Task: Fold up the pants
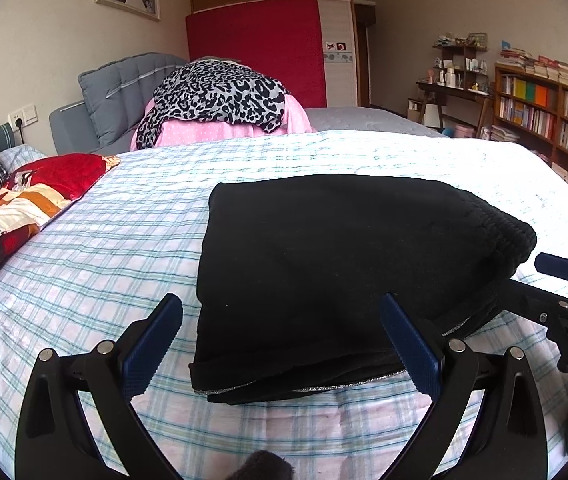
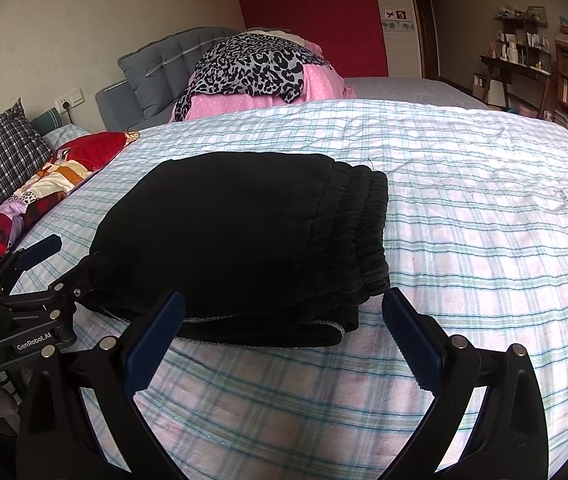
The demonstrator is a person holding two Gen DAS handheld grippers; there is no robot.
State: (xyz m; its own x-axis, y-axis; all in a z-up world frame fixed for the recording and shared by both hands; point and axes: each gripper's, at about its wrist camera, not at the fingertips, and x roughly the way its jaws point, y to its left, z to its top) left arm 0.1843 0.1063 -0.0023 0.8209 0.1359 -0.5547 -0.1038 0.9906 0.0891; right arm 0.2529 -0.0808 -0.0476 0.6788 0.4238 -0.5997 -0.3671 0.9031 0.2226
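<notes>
1. The black soft-knit pants [image 1: 348, 272] lie on the bed with the pale plaid sheet [image 1: 104, 248], stacked in a compact rectangle; ribbed waistband on the right, silver-trimmed hems along the near edge.
2. My left gripper [image 1: 280, 344] has its jaws spread wide, nothing between them; the inner finger sits at the bundle's near edge.
3. My right gripper [image 2: 284, 340] is likewise spread and empty, low at the near right corner.
4. Judgement: both flank the near edge because the fold looks finished, or to square the stack.
5. Leopard-print cloth [image 1: 220, 96] on pink bedding sits well apart, behind.
</notes>
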